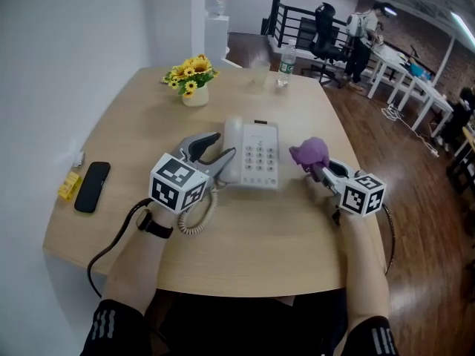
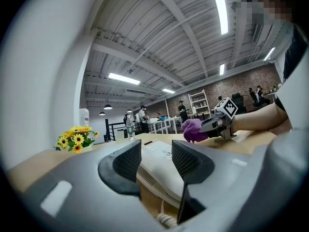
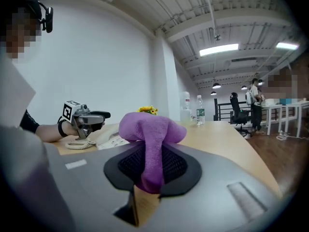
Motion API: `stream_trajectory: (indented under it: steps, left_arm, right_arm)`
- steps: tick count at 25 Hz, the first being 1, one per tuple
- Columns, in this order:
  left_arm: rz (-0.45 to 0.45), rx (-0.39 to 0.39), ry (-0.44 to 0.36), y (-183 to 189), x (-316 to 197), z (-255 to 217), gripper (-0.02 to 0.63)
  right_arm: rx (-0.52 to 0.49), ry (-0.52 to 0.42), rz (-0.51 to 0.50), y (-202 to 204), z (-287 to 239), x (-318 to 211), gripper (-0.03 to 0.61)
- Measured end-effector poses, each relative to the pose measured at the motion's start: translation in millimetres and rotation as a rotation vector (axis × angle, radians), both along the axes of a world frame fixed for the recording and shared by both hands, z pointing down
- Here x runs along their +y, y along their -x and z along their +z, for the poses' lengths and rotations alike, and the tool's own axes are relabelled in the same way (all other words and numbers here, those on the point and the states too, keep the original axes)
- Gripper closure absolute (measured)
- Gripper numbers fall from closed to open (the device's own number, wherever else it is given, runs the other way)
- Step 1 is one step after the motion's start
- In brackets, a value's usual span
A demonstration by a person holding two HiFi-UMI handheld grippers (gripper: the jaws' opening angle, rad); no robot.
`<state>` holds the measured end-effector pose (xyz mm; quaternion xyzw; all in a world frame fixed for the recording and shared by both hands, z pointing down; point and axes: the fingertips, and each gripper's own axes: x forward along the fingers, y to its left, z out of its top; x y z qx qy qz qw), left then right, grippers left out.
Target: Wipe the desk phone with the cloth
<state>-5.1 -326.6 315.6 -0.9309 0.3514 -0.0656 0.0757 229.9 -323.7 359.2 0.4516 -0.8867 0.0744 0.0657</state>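
Observation:
A white desk phone (image 1: 252,154) lies in the middle of the round wooden table (image 1: 245,236), its handset on the left side and a coiled cord (image 1: 199,215) trailing toward me. My left gripper (image 1: 217,151) is open, its jaws around the handset end of the phone (image 2: 159,170). My right gripper (image 1: 318,167) is shut on a purple cloth (image 1: 309,153), held just right of the phone and apart from it. In the right gripper view the cloth (image 3: 149,141) bunches between the jaws.
A vase of yellow flowers (image 1: 193,80) stands at the table's far side, with a glass (image 1: 259,73) and a water bottle (image 1: 287,62) beyond the phone. A black handset-like device (image 1: 92,186) and a yellow item (image 1: 69,185) lie at the left edge.

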Motion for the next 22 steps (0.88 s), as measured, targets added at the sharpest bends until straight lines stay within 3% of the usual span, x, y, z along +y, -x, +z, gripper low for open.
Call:
stream_trajectory:
  steps: [22]
  left_arm:
    - [-0.003, -0.017, 0.009, -1.2, -1.3, 4.9, 0.422]
  right_arm:
    - [-0.013, -0.03, -0.012, -11.6, 4.5, 7.9, 0.505]
